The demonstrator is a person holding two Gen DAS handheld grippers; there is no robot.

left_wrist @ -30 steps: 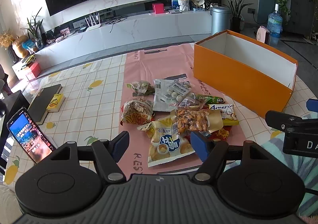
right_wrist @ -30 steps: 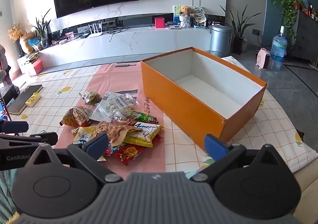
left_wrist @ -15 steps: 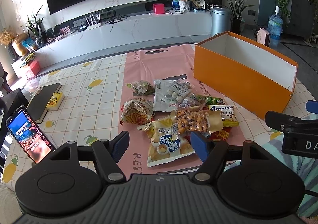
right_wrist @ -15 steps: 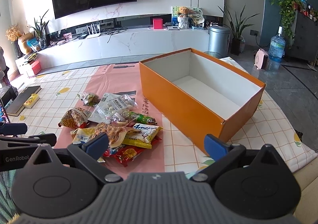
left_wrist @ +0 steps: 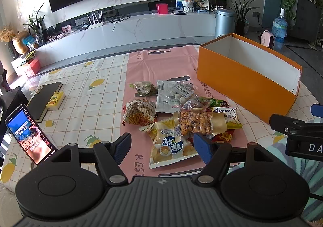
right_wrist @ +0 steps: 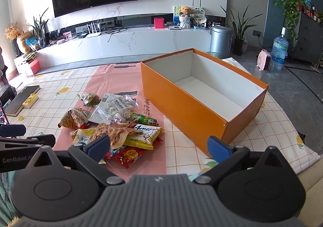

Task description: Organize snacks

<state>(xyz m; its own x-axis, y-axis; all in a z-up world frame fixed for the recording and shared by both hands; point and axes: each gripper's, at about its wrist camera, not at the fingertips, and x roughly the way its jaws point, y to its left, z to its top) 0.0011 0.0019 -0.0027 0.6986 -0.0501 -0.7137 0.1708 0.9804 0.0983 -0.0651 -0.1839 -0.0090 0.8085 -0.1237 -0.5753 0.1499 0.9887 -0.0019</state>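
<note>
Snack pile and orange box (right_wrist: pixel 187 110) on the tabletop (left_wrist: pixel 84 96), seen from both wrists. The left tongs (left_wrist: pixel 161 147) stand wide apart with nothing between the blue pads, hovering above the near edge of the pile; the right tongs (right_wrist: pixel 159 144) are likewise spread and empty, between the pile and the box's near corner. The snacks lie heaped on the pink runner (left_wrist: pixel 161 61), just left of the box, whose white interior shows nothing inside; no packet appears stored yet.

The step in hand is judged to be the first pick. The yellow puff bag (left_wrist: pixel 171 146) lies nearest the left tongs and partly under the clear nut pouch (left_wrist: pixel 193 124), so a clean grasp likely takes an exposed edge or starts with the topmost pouch, to avoid dragging neighbours. Crinkly film is apt to slip; pinching a sealed seam is probably safer than the puffed middle.

Compared with the frames a second earlier, the packets, the box and both tongs show no visible shift; only the screen of the phone (left_wrist: pixel 30 134) at the left shows different content.
</note>
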